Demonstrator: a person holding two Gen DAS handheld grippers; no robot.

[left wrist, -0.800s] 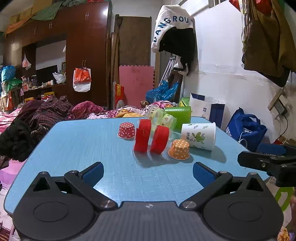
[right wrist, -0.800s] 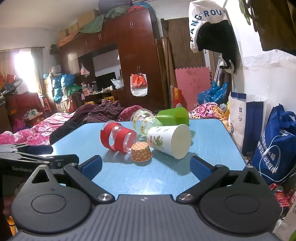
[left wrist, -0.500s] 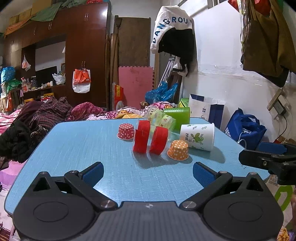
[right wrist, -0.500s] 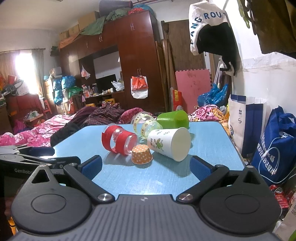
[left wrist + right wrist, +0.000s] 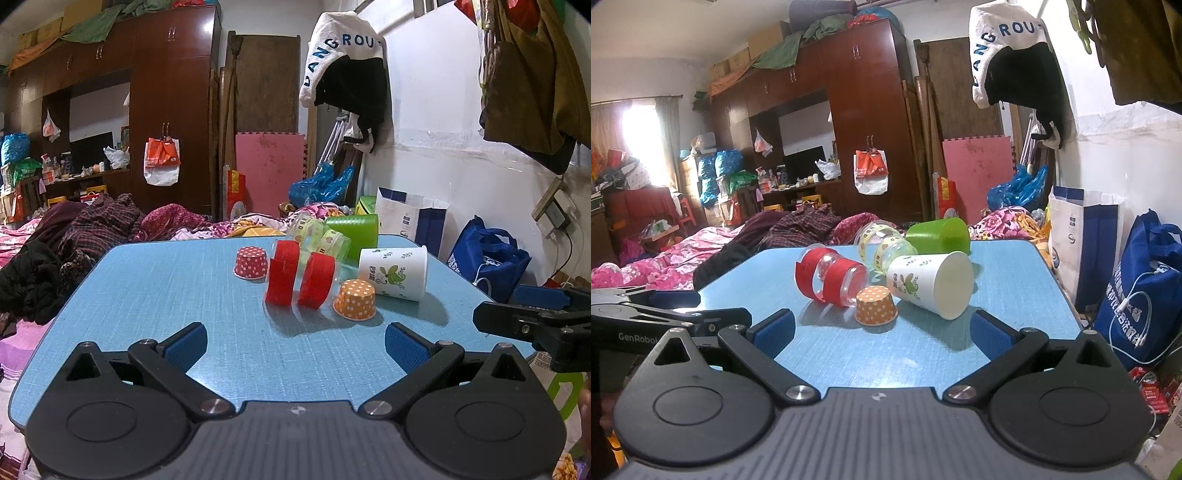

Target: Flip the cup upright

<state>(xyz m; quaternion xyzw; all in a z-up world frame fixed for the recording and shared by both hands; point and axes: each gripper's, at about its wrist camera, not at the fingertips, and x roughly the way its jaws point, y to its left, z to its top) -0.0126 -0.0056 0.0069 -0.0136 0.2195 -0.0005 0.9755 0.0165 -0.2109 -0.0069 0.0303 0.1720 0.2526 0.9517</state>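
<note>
Left claw (image 5: 293, 341): fingers spread wide apart, nothing between them, poised low over the near part of the blue bench (image 5: 147, 295). Right claw (image 5: 882, 330): likewise spread wide, gripping nothing, at the near edge of the same bench.

Ahead of both claws a group of cups lies near the middle of the bench. The white paper cup (image 5: 931, 284), printed with a green plant motif, lies on its side — its open mouth faces the right claw and sits just beyond that claw's right fingertip. From the left claw it lies ahead and to the right (image 5: 393, 273), seen side-on.

Just beside the paper cup, nearer the claws, stands an orange polka-dot cupcake liner (image 5: 876, 305), mouth down; whether the two touch cannot be told. Left of the liner lies a clear plastic cup with two red bands (image 5: 831, 277), on its side. Behind these lie a clear cup with yellow-green bands (image 5: 882, 247) and a green plastic cup (image 5: 940, 236), both on their sides — the green one farthest from the claws. A red polka-dot cupcake liner (image 5: 251, 263) stands mouth down, ahead of the left claw and left of the red-banded cup.

Beyond the bench's far edge lies a bed piled with clothes (image 5: 92, 229).
</note>
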